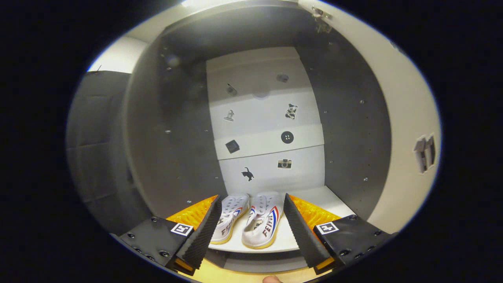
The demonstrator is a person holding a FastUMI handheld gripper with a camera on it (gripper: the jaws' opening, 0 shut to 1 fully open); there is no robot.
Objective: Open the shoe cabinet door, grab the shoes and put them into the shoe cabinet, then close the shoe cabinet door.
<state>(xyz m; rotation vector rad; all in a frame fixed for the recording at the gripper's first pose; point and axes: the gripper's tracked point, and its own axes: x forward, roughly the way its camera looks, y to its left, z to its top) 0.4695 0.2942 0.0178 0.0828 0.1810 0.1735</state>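
With the shoes (248, 223) resting side by side near the shelf's (314, 196) front edge and the gripper (250, 228) spread wide, holding nothing, draw it straight back clear of the cabinet (177, 149), then swing the door (404, 137) closed.

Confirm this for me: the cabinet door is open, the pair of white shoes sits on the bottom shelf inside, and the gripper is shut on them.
One thing is wrong. In the gripper view the gripper is open, its fingers spread either side of the white shoes without pressing on them. The rest holds: the cabinet door is open and the pair sits on the bottom shelf.
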